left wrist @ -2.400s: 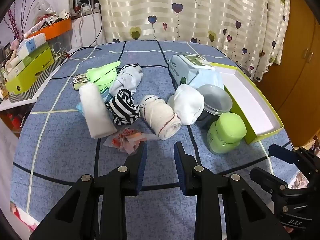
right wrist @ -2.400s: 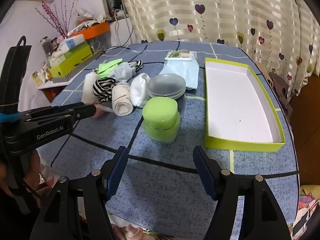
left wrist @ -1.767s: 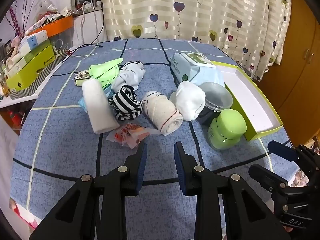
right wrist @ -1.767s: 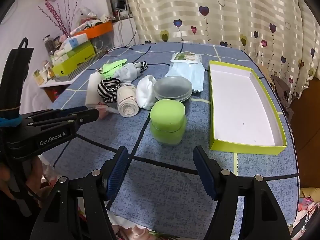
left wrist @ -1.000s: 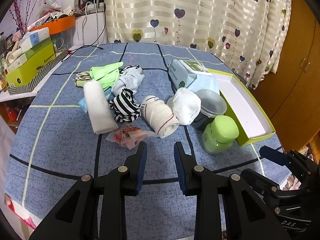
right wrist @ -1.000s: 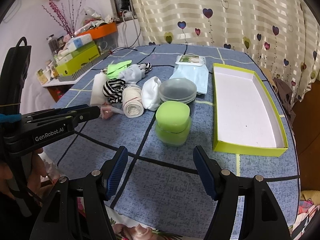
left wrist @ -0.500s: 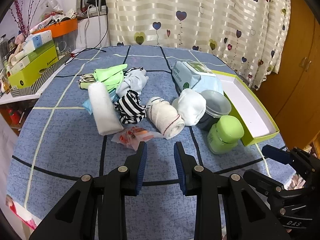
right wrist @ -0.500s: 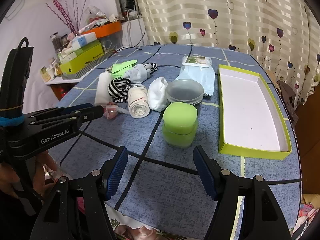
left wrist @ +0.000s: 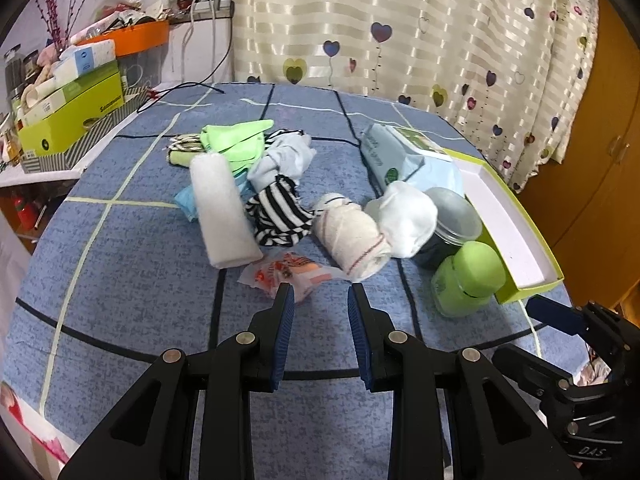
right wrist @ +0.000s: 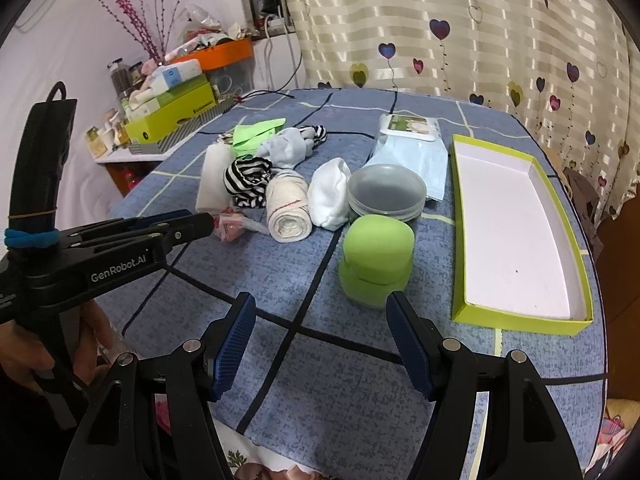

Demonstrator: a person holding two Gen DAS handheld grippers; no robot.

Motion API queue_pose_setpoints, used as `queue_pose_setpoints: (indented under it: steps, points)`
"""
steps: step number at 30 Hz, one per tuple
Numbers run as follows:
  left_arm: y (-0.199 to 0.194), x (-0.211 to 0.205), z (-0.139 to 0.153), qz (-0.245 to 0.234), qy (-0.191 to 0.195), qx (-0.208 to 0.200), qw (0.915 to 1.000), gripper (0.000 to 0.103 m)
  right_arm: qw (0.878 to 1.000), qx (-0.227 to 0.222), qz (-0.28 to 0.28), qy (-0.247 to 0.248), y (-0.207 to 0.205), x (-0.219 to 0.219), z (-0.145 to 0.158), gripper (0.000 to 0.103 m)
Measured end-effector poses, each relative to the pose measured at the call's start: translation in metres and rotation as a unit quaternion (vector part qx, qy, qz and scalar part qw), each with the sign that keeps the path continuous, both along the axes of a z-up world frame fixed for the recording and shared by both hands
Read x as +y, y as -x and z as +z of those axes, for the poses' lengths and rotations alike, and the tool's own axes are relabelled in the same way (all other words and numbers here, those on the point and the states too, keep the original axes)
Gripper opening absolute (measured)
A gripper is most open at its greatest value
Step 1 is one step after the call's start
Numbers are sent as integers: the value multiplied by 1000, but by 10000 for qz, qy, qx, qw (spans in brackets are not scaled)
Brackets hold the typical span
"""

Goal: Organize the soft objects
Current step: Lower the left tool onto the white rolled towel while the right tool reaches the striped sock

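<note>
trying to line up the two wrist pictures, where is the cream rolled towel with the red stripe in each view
Left wrist view: the cream rolled towel lies just right of centre, between the striped sock and the white sock, beyond the left claw.
Right wrist view: the same towel lies left of centre, its spiral end facing the camera.
Shared landmark: the green jar, nearer the camera than the white sock in both.

The left gripper (left wrist: 320, 296) now sits nearer the orange wrapper (left wrist: 288, 274) (slight shift).
</note>
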State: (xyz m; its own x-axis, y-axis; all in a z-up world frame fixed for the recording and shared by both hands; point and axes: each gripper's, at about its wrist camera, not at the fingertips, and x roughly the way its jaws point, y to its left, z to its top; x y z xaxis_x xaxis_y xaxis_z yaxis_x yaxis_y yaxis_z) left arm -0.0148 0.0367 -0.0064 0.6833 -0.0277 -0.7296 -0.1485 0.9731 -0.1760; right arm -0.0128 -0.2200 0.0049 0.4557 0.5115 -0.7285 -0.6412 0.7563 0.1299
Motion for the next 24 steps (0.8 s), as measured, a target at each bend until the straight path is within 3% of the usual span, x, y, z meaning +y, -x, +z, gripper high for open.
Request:
queue_pose_setpoints:
  steps: [24]
  points:
    - [-7,38,-7,443,244,31,9987,29,9995,-111,303,-27,-7,22,9,68]
